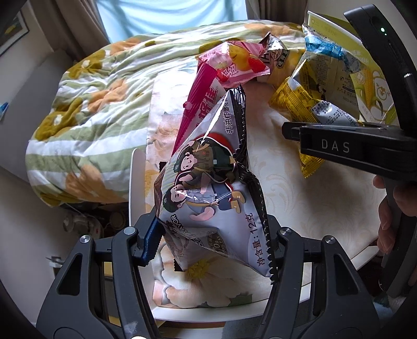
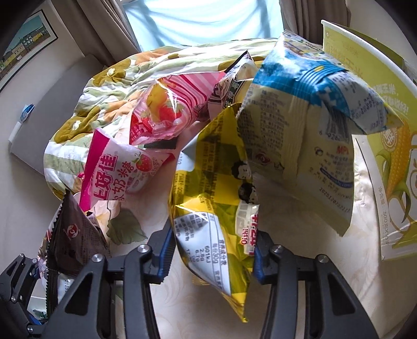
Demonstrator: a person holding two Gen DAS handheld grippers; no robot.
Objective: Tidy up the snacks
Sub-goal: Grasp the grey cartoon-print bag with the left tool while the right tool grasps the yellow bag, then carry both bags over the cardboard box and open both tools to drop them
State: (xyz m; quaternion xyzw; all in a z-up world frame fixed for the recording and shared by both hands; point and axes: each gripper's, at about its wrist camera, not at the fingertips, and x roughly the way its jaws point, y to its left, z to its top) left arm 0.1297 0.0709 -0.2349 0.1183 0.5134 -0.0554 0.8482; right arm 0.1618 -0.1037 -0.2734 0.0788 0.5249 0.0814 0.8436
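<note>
**Two snack packets gripped above a cloth-covered table**

A round white table (image 1: 136, 187) carries a cream damask cloth (image 1: 299, 198) and a floral cloth (image 1: 208, 286), beside a bed with a rumpled flowered quilt (image 1: 104, 86); a curtained window (image 2: 206, 18) and a framed picture (image 2: 23, 44) lie beyond. The left gripper (image 1: 213, 242) clamps a grey cartoon-printed foil packet (image 1: 208, 182), raised near the table's near-left edge. The right gripper (image 2: 211, 258) pinches a yellow Oishi foil packet (image 2: 211, 187) over bare cloth. Pink strawberry candy bags (image 2: 125, 174), a pale blue-topped packet (image 2: 307, 125) and a green corn-printed carton (image 2: 391, 146) crowd the far right.
</note>
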